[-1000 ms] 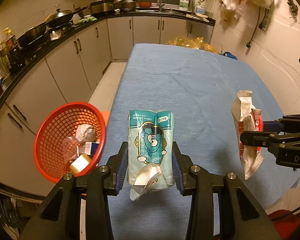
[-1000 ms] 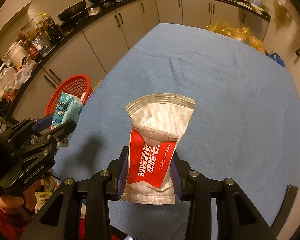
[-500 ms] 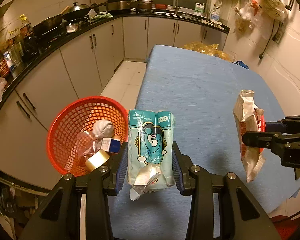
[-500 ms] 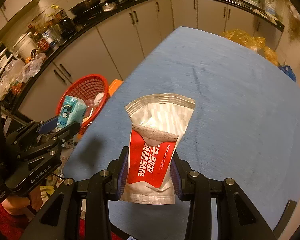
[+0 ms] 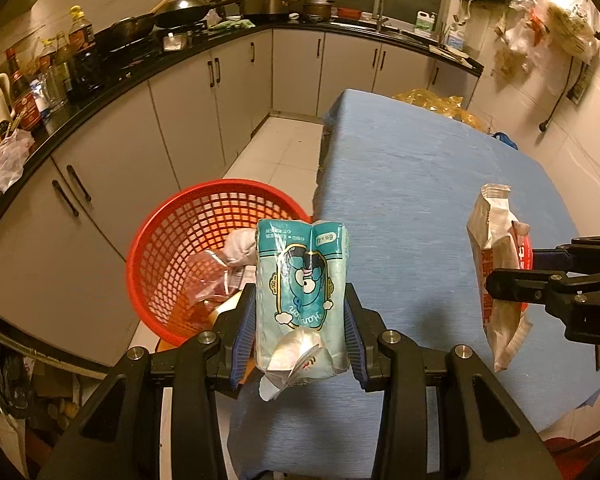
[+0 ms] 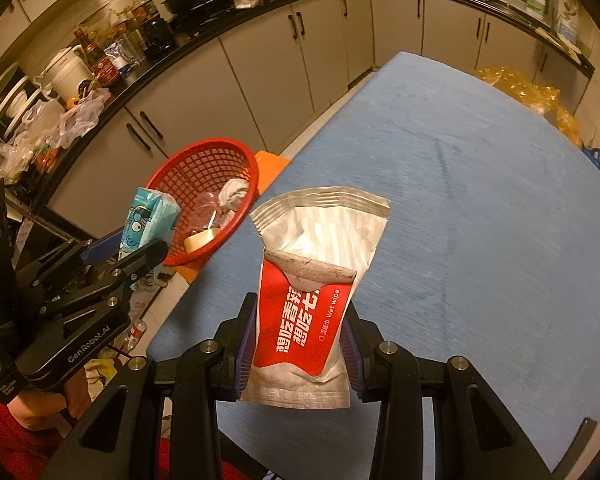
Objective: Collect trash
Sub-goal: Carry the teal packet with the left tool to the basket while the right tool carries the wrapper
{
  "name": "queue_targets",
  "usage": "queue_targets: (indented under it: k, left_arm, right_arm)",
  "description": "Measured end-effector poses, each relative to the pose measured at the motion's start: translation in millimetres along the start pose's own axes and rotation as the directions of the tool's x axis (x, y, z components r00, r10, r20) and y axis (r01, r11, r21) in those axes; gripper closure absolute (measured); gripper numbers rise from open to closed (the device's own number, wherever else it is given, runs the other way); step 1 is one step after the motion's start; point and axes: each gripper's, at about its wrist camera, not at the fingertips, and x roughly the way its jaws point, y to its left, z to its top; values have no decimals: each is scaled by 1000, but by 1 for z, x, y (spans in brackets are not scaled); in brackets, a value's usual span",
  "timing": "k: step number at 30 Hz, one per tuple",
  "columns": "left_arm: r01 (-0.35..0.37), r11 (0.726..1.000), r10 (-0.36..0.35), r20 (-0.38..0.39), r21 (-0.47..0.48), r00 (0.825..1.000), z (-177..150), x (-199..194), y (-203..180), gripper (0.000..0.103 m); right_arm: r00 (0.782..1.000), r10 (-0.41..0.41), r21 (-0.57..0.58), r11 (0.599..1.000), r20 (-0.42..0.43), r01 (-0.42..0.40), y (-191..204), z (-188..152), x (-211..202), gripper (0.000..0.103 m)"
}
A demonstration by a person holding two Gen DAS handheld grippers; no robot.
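Left claw [image 5: 300,334] clamped on teal tissue pack [image 5: 302,296], held over worktop [image 5: 420,200] edge beside red basket [image 5: 172,240], hiding part of basket contents. Right claw [image 6: 300,344] clamped on wet-wipe packet [image 6: 312,296], above worktop; packet's lower edge partly hidden.

Basket [image 5: 172,240] stood on the floor left of the bench [image 5: 412,184], scraps [image 5: 240,246] lay inside it, tissue pack [image 5: 302,292] hung at the bench's edge, wipes packet [image 6: 312,288] over the bench, right of the pack
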Motion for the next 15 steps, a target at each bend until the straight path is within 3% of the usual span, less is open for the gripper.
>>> queue_targets:
  k: [15]
  left_arm:
    - [-32, 999, 32, -6, -34, 999, 4, 6, 37, 64]
  right_arm:
    - [999, 35, -41, 999, -16, -35, 36, 31, 27, 61]
